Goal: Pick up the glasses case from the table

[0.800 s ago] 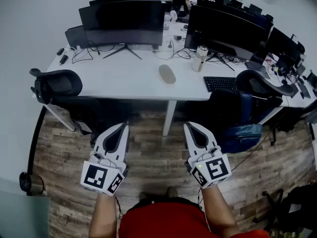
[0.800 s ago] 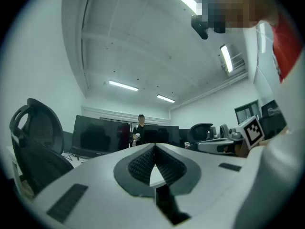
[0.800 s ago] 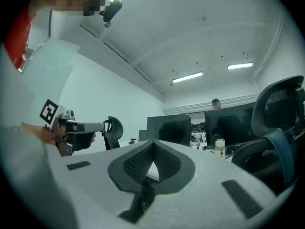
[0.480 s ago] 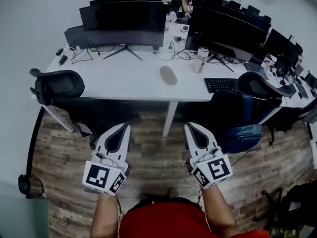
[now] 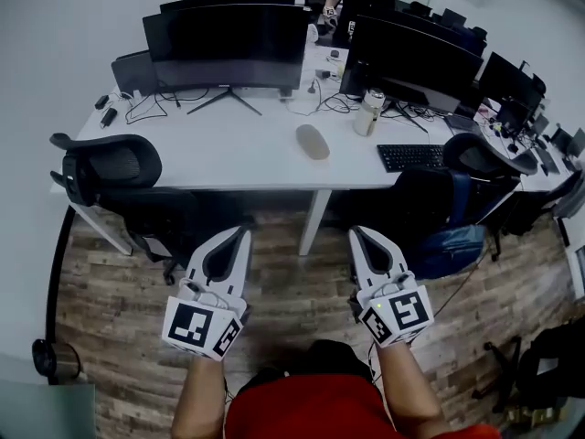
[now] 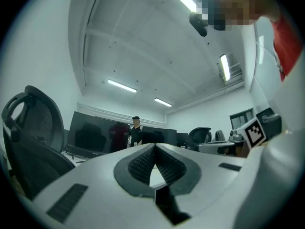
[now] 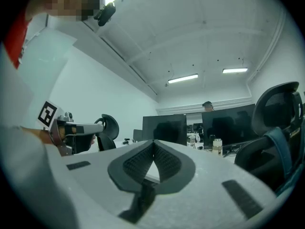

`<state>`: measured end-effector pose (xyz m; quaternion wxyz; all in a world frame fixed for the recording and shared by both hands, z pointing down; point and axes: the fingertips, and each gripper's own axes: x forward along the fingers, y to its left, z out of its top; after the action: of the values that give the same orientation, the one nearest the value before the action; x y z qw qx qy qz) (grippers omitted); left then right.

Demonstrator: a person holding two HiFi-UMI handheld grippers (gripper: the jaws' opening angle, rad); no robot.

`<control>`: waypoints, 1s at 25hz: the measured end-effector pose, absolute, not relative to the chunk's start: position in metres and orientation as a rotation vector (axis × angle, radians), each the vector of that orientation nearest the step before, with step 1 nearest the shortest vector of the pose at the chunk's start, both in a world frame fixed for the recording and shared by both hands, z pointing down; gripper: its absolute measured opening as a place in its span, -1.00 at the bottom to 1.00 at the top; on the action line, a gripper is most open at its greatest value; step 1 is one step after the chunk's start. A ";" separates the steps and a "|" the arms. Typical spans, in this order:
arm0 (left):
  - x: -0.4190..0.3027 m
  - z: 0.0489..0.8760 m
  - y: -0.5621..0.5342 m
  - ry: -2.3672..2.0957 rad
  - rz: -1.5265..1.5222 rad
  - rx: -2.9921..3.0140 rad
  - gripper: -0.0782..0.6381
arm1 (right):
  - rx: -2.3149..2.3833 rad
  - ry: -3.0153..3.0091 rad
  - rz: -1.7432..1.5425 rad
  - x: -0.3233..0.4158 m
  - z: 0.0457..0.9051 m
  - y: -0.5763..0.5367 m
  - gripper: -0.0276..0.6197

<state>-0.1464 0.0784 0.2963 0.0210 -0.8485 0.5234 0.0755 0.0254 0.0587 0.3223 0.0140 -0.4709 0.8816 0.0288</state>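
Note:
The glasses case [image 5: 312, 142] is a grey oval lying on the white table [image 5: 228, 154], between two dark monitors. Both grippers hang over the wooden floor, well short of the table and far from the case. My left gripper [image 5: 241, 232] is shut, its tips meeting with nothing between them, as its own view confirms [image 6: 153, 146]. My right gripper [image 5: 356, 232] is shut and empty too, tips touching [image 7: 153, 142]. The case is not visible in either gripper view.
Two black office chairs [image 5: 110, 167] [image 5: 475, 158] stand at the table, with a blue backpack [image 5: 448, 245] under it. A keyboard [image 5: 409, 155], a metal bottle [image 5: 367, 111], cables and monitors [image 5: 224, 48] sit on top. A person [image 6: 136, 132] stands beyond the desks.
The view has shifted a little: both grippers sit slightly lower in the head view. Their jaws stay shut and the case has not moved on the table.

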 end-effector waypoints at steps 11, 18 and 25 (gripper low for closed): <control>-0.161 0.315 0.021 1.682 0.213 -2.608 -0.75 | -1.522 2.777 0.079 0.020 0.349 -0.024 -0.74; -0.165 0.323 -0.066 1.758 0.147 -2.558 -0.75 | -1.546 2.871 -0.034 0.014 0.395 -0.138 -0.19; -0.154 0.341 -0.155 1.835 0.081 -2.536 -0.75 | -1.568 3.041 -0.171 0.003 0.460 -0.251 0.17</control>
<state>-0.1544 -0.1549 0.3406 0.0052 -0.8098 0.5861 0.0259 0.0030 -0.2512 0.4601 -0.1416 -0.4531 0.8787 -0.0494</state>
